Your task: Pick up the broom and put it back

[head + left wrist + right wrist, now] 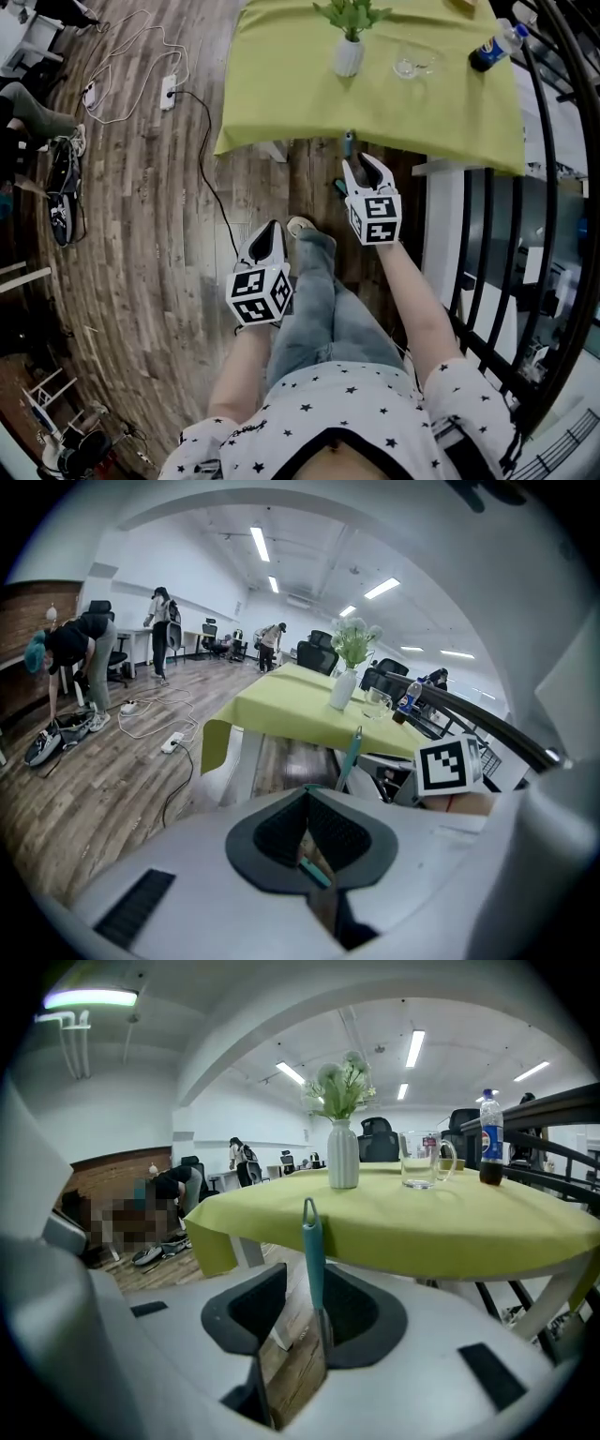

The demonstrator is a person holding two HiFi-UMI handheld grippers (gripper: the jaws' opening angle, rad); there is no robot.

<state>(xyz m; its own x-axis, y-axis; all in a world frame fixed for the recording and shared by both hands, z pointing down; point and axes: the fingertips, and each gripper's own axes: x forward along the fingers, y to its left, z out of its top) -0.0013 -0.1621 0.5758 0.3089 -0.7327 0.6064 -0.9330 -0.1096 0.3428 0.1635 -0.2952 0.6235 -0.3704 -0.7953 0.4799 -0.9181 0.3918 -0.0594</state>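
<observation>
The broom has a teal handle (312, 1251) that stands upright against the edge of the green-clothed table (281, 84). Its tip (349, 141) shows just under the cloth's hem, and the handle (353, 752) also appears in the left gripper view. My right gripper (364, 161) is open around the handle, which stands close to the right pad (361, 1307) with a clear gap on the left side. My left gripper (273, 225) hangs lower, above the floor by my knee. Its jaws meet at the tips and hold nothing.
On the table stand a white vase with a plant (349, 52), a glass mug (412, 66) and a soda bottle (492, 49). A black railing (525, 234) runs along the right. A power strip with cables (169, 92) lies on the wooden floor, and people (80, 658) stand beyond.
</observation>
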